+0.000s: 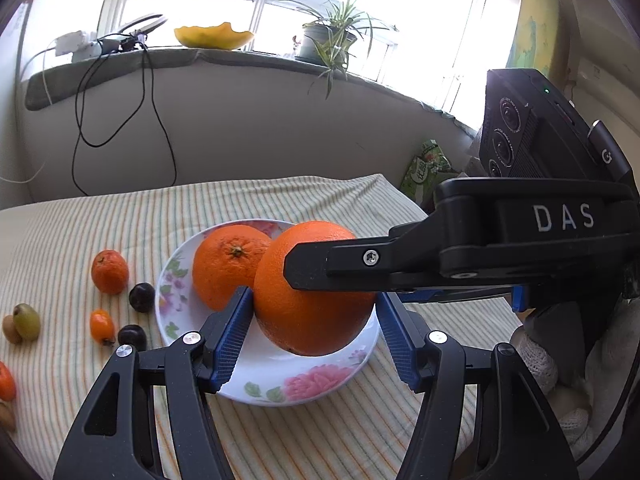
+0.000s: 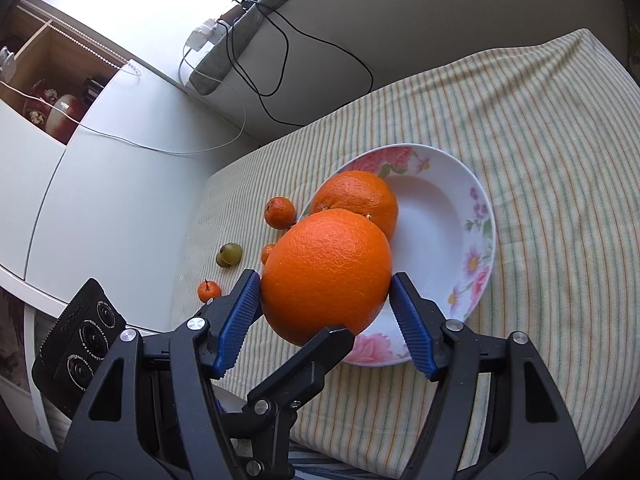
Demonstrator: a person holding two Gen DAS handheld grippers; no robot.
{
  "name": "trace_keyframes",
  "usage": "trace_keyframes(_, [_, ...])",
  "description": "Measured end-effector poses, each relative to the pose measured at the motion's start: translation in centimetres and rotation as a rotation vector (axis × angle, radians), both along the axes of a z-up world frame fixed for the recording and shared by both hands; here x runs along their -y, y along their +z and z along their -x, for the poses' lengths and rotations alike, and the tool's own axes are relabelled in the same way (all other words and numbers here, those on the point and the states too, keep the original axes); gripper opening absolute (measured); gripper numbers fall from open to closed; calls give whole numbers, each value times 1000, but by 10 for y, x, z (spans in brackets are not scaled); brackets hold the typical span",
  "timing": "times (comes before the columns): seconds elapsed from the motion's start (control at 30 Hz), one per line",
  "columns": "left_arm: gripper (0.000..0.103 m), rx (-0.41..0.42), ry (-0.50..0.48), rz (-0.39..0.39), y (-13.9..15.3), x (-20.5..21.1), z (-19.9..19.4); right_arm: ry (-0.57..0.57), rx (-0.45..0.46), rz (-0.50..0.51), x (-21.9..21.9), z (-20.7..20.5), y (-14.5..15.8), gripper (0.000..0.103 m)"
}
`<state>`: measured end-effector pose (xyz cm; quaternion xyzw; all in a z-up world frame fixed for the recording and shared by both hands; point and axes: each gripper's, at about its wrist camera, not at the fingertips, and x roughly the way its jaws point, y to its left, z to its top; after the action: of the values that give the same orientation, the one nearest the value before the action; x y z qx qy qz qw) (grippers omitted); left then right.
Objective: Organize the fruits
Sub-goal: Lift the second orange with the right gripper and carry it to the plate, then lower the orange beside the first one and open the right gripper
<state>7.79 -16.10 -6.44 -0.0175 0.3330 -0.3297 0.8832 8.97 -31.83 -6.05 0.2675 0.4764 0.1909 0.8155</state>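
A large orange (image 1: 312, 316) (image 2: 328, 272) hangs just above the near rim of a flowered white plate (image 1: 320, 380) (image 2: 440, 220). My left gripper (image 1: 314, 320) has its blue pads pressed on the orange's two sides. My right gripper (image 2: 326, 304) is shut on the same orange from the other direction. One of the right gripper's black fingers (image 1: 320, 268) crosses the front of the fruit. A second orange (image 1: 224, 264) (image 2: 360, 196) lies in the plate. Left of the plate, on the cloth, lie a mandarin (image 1: 110, 272) (image 2: 280, 212), two dark plums (image 1: 142, 297), a kumquat (image 1: 102, 325) and a green fruit (image 1: 26, 322) (image 2: 230, 254).
A striped cloth (image 1: 280, 440) (image 2: 540, 160) covers the table. Behind it runs a wall with hanging black cables (image 1: 152, 120) and a windowsill holding a potted plant (image 1: 328, 40). A green packet (image 1: 426, 168) sits at the back right. A white cabinet (image 2: 100, 200) stands to the left.
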Motion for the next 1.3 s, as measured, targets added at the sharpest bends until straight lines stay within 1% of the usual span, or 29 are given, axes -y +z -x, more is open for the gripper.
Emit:
trace_keyframes(0.27, [63, -18, -28, -21, -9, 20, -2, -30, -31, -21, 26, -2, -13, 70])
trace_keyframes(0.6, [63, -38, -30, -33, -15, 30, -12, -34, -48, -28, 31, -8, -23, 70])
trace_keyframes(1.1, [63, -43, -31, -37, -18, 29, -13, -32, -60, -20, 28, -12, -25, 70])
trace_keyframes(1.17, [63, -20, -20, -48, -16, 29, -11, -33, -55, -7, 28, -12, -24, 71])
trace_keyframes(1.27, [63, 1, -17, -41, -11, 27, -8, -43, -11, 15, 30, -10, -14, 71])
trace_keyframes(1.3, [63, 5, -16, -47, -10, 26, -8, -47, 1, 16, 31, -10, -10, 73])
